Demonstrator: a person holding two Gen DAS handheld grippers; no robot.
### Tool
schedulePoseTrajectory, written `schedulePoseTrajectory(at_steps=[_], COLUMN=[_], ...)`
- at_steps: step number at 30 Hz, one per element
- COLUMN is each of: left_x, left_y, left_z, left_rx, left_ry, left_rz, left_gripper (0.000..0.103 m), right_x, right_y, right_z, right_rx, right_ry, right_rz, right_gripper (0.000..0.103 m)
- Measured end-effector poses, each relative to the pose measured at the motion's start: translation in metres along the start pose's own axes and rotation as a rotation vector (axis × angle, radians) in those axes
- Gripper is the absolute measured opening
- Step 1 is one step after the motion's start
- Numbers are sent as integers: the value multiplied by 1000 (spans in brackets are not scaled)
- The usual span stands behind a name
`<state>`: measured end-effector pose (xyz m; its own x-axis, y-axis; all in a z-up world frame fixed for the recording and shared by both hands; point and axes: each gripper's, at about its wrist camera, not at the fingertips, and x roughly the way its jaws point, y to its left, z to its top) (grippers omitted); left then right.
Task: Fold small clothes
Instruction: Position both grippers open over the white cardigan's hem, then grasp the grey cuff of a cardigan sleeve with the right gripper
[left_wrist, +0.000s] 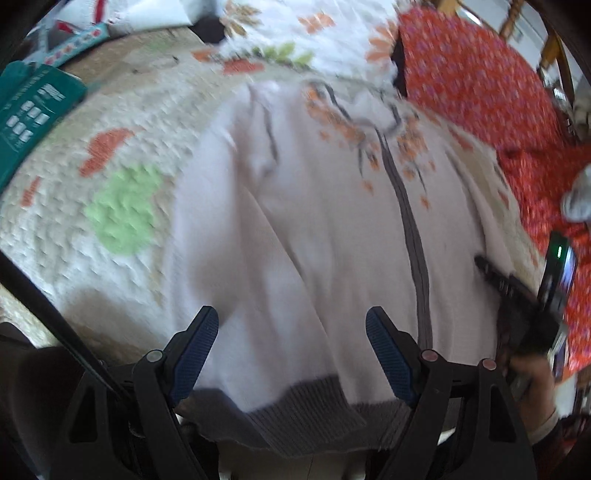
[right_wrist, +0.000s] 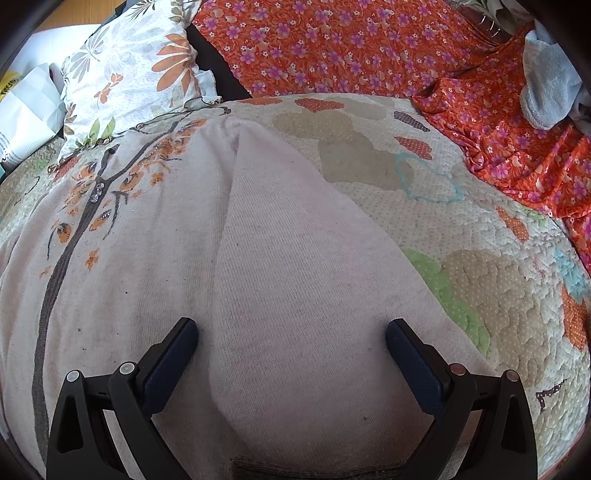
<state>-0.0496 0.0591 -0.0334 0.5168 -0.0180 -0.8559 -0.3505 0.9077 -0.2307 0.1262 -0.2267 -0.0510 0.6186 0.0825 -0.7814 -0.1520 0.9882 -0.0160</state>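
Note:
A pale pink knit cardigan (left_wrist: 314, 240) with a grey front placket, grey ribbed hem and orange flower embroidery lies flat on a quilted bedspread (left_wrist: 122, 206). My left gripper (left_wrist: 291, 325) is open and empty just above its lower part near the hem. The left wrist view is blurred. In the right wrist view the cardigan (right_wrist: 147, 277) has a sleeve (right_wrist: 295, 277) laid down along its body. My right gripper (right_wrist: 291, 332) is open and empty over that sleeve's lower end. The right gripper also shows in the left wrist view (left_wrist: 524, 295) at the cardigan's right edge.
An orange flowered cloth (right_wrist: 332, 48) covers the far and right side of the bed. A floral pillow (right_wrist: 136, 85) lies beyond the cardigan. A teal box (left_wrist: 33, 110) sits at the left. A grey cloth (right_wrist: 546, 85) lies at the far right.

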Motion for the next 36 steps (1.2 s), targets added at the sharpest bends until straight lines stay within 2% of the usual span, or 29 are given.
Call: schedulePoseTrajectory(at_steps=[1, 2, 3, 4, 5, 7, 11, 15, 17, 19, 21, 23, 28, 30, 31, 32, 33, 35, 36], left_x=[5, 11, 16, 19, 19, 10, -18, -60, -77, -90, -103, -106, -94, -84, -79, -76, -73, -66, -62], left_y=[-6, -12, -15, -14, -8, 11, 64, 119, 142, 148, 142, 130, 77, 56, 46, 39, 32, 22, 19], left_z=[-3, -6, -9, -11, -12, -6, 14, 43, 55, 63, 61, 59, 58, 58, 57, 55, 54, 51, 49], left_rx=[21, 55, 78, 78, 52, -38, -190, -327, -397, -404, -369, -333, -185, -140, -118, -104, -88, -67, -62], left_ry=[20, 36, 49, 66, 81, 71, -17, -159, -191, -236, -291, -323, -296, -261, -244, -235, -224, -202, -193], left_rz=[17, 59, 92, 96, 74, 15, 96, 307, 352, 364, 357, 326, 203, 146, 117, 94, 70, 41, 29], left_gripper=[81, 76, 47, 27, 12, 6, 6, 6, 8, 18, 56, 69, 75, 75, 75, 75, 75, 75, 75], right_x=[0, 0, 0, 0, 0, 0, 0, 0, 0, 0, 0, 0, -1, -1, -3, -13, -25, -44, -52], right_y=[0, 0, 0, 0, 0, 0, 0, 0, 0, 0, 0, -1, -2, -6, -12, -30, -54, -92, -106], right_z=[0, 0, 0, 0, 0, 0, 0, -1, 0, -1, -1, -1, 0, 5, 13, 22, 31, 45, 51], right_rx=[0, 0, 0, 0, 0, 0, 0, 0, 0, 0, 0, 0, -1, -8, -4, 60, 159, 264, 277], right_ry=[0, 0, 0, 0, -1, -2, -1, -2, -2, -3, -3, -5, -8, 35, 79, 93, 97, 96, 97], right_rz=[0, 0, 0, 0, 1, 2, -1, 0, -1, -1, -1, -1, 3, 40, 89, 185, 285, 368, 379], right_gripper=[103, 103, 103, 103, 103, 103, 103, 103, 103, 103, 103, 103, 103, 100, 94, 82, 82, 83, 83])
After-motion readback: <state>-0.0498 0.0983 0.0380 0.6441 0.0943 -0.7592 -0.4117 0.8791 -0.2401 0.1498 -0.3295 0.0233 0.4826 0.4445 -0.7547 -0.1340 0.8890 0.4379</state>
